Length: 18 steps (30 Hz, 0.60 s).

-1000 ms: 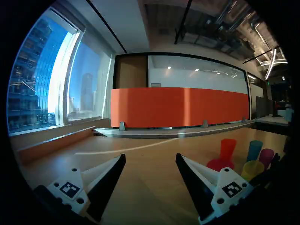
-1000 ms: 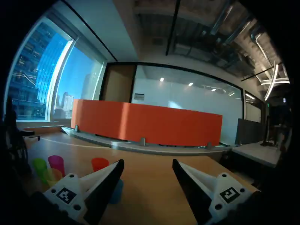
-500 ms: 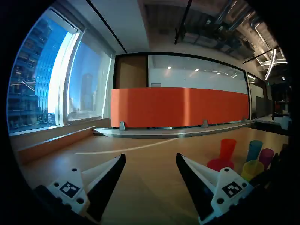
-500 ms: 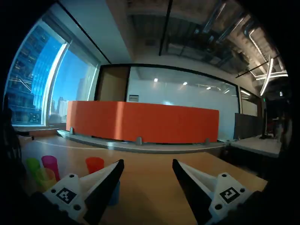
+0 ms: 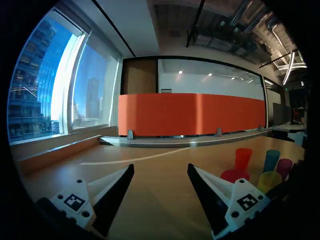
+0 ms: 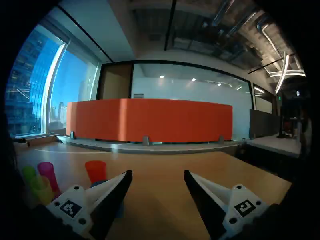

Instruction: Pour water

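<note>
Orange translucent plastic cup (image 5: pixel 243 157): judged light, tippy, slick, so grip mid-wall; left gripper (image 5: pixel 160 165) and right gripper (image 6: pixel 157 172) both spread wide, empty.

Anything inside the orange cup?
Cannot tell. The orange cup stands upright on the table and is seen side-on, so its wall hides the inside. Nothing sticks out above its rim.

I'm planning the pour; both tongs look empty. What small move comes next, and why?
Probably swing the right tongs left toward the translucent orange plastic cup: they and the left tongs stand open and empty, and in the right gripper view that cup stands just left of its tongs.
</note>
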Tool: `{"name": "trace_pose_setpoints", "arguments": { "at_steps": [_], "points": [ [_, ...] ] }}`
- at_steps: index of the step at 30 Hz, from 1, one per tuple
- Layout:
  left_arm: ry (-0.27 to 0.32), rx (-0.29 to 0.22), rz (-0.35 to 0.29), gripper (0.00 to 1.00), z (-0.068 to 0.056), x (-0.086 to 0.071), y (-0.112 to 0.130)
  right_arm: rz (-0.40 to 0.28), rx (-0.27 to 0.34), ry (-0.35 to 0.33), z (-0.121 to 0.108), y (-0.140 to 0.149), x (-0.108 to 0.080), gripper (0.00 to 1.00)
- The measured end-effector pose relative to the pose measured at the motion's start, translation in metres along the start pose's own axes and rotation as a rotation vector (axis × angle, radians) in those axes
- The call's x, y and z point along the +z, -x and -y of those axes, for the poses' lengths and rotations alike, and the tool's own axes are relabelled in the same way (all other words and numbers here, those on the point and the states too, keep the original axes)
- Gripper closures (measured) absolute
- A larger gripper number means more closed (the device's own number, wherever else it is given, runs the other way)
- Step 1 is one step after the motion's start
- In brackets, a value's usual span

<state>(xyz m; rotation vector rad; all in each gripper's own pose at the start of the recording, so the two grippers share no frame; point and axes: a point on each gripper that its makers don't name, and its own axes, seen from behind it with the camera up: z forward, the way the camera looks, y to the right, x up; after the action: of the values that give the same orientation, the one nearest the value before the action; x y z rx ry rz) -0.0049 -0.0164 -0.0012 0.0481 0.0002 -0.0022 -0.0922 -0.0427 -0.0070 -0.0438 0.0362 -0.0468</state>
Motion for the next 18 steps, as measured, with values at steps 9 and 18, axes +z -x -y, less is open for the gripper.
{"name": "trace_pose_setpoints", "arguments": {
  "at_steps": [9, 18],
  "points": [
    [0.000, 0.000, 0.000, 0.01, 0.000, 0.000, 0.000, -0.006, -0.005, -0.010, 0.004, -0.002, 0.005, 0.00],
    [0.000, 0.000, 0.000, 0.01, 0.000, 0.000, 0.000, -0.022, -0.011, -0.013, 0.002, -0.008, 0.011, 0.00]
  ]
}}
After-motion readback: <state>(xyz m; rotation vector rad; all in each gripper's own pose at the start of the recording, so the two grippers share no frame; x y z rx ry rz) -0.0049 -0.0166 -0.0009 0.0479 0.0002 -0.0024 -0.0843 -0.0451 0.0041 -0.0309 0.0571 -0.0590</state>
